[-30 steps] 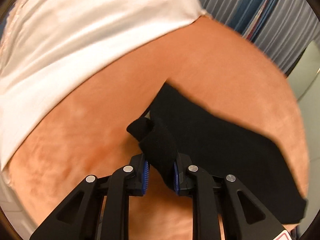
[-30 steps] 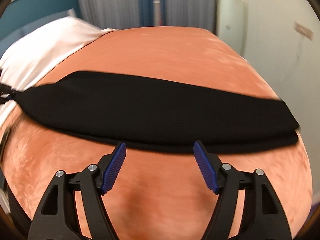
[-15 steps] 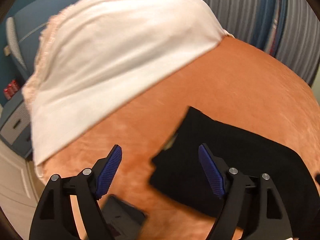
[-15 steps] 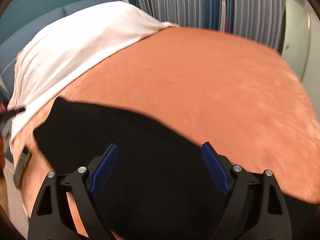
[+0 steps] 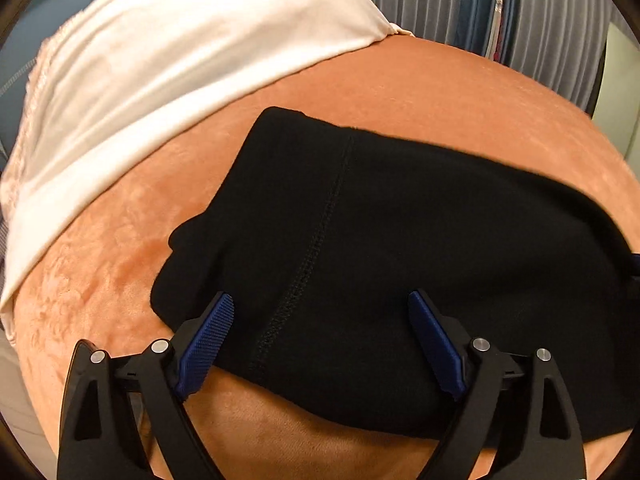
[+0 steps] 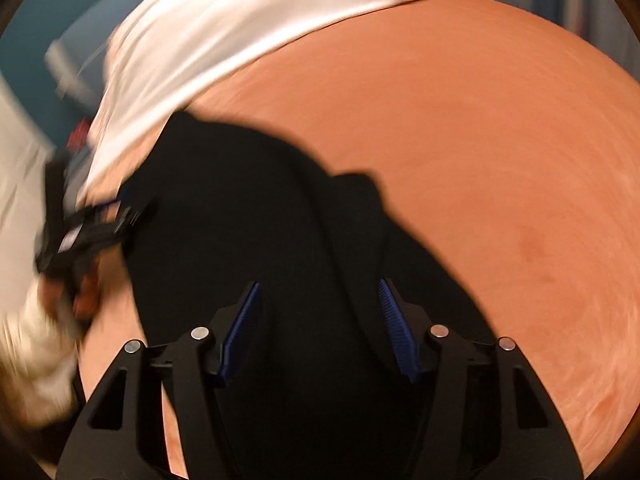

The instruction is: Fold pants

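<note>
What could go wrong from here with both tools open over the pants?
1. The pants lie bunched and layered, so a pinch by the left tool could catch only the top layer and skew the fold.
2. The right wrist view is motion-blurred; the right tool may land off the edge it wants.
3. The left tool also shows close by in that view, so the two could collide.

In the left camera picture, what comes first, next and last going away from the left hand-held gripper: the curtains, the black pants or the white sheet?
From the left hand-held gripper:
1. Black pants, right at its open fingers, on the orange blanket.
2. White sheet, farther back, upper left.
3. Curtains, beyond the bed, top right.
</note>
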